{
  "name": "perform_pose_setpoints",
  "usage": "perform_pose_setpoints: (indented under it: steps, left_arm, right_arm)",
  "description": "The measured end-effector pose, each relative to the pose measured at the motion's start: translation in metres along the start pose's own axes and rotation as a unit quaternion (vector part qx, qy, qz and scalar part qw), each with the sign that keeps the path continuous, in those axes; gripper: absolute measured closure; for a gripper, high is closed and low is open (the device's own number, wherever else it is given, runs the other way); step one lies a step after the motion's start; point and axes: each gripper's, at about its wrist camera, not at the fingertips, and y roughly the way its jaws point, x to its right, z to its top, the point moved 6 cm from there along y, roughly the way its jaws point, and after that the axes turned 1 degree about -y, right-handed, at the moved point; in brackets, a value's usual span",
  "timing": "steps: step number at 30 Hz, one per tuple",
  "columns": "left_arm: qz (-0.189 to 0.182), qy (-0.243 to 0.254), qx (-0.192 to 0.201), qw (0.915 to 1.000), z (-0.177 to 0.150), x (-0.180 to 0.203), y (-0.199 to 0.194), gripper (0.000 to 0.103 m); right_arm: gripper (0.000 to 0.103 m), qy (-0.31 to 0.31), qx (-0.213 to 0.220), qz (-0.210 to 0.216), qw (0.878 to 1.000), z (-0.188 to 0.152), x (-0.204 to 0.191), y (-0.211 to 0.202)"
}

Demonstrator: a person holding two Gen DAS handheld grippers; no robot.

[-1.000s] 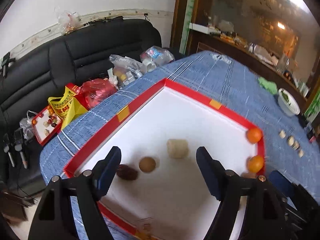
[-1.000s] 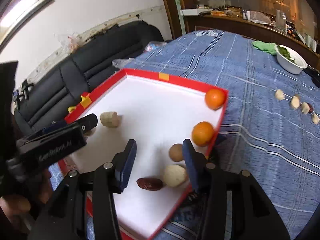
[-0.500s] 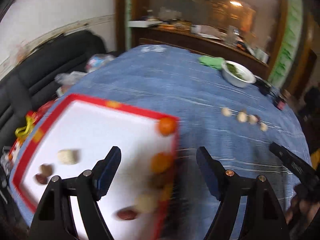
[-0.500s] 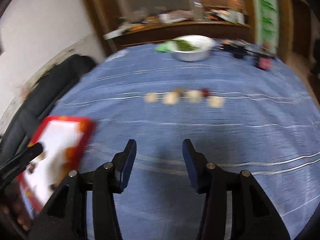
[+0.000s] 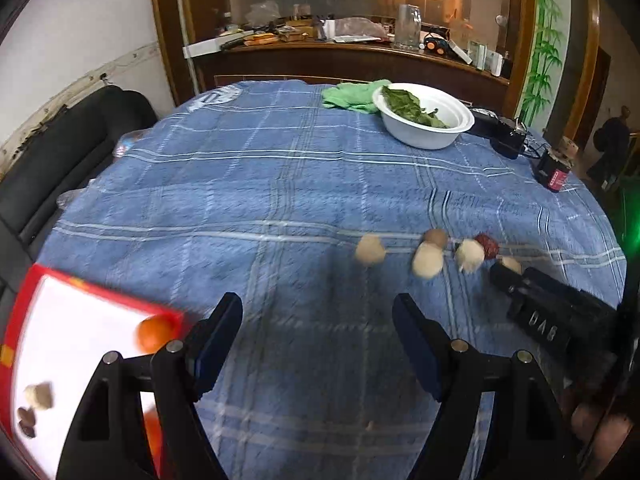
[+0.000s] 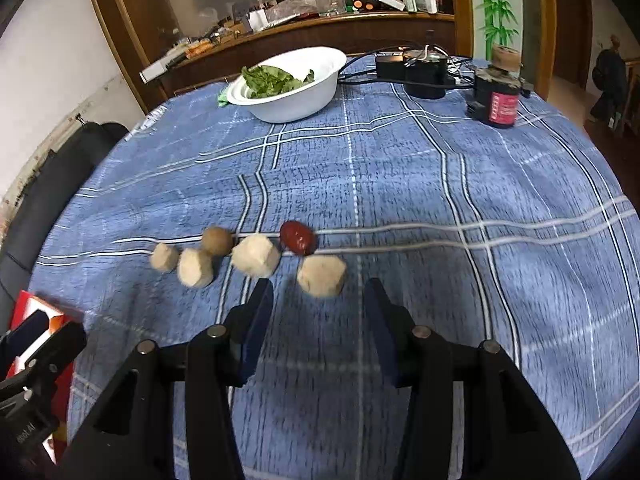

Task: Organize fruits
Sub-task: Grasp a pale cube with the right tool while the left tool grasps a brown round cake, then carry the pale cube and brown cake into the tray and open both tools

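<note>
A row of small fruits lies on the blue checked cloth: pale peeled pieces [image 6: 321,276] [image 6: 256,255] [image 6: 195,267] [image 6: 164,257], a brown round one [image 6: 216,240] and a red date [image 6: 297,237]. My right gripper [image 6: 318,312] is open and empty, just short of the nearest pale piece. My left gripper [image 5: 318,334] is open and empty over bare cloth; the fruit row [image 5: 427,260] lies ahead to its right. The red-rimmed white tray [image 5: 60,320] at lower left holds an orange [image 5: 154,332] and small fruits [image 5: 38,396].
A white bowl of green leaves [image 6: 294,80] stands at the back, with a green cloth [image 5: 352,96] beside it. Black chargers with cables [image 6: 424,72] and a dark red-labelled jar [image 6: 500,96] stand at the back right. A black sofa [image 5: 60,152] lies left of the table.
Both grippers have swung right, away from the tray toward the fruit row on the cloth. The right gripper has closed in on the nearest pale piece. Both stay open and empty.
</note>
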Motion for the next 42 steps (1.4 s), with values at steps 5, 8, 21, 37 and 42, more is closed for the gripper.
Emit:
perform_pose_setpoints:
  steps: [5,8,21,37,42]
  left_arm:
    - [-0.001,0.010,-0.008,0.9999,0.009,0.017,0.029,0.026]
    - [0.011,0.016,-0.005,0.9998,0.016,0.021,0.042,0.027]
    - [0.006,0.031,-0.027,0.9991,0.003,0.024,0.040,0.080]
    - [-0.012,0.032,0.000,0.9994,-0.040,0.005,-0.037,0.080]
    - [-0.022,0.027,0.012,0.9993,-0.051,-0.002,-0.057,0.080]
  right_arm:
    - [0.075,-0.018,-0.004,-0.018,1.000,0.006,-0.001,0.010]
    - [0.075,-0.021,-0.005,-0.012,1.000,0.005,0.001,0.009]
    - [0.077,-0.030,-0.010,0.001,0.999,-0.020,0.001,-0.013]
    - [0.077,-0.041,0.016,0.008,0.999,-0.074,-0.025,-0.084]
    - [0.077,-0.049,0.025,0.013,0.998,-0.087,-0.037,-0.105]
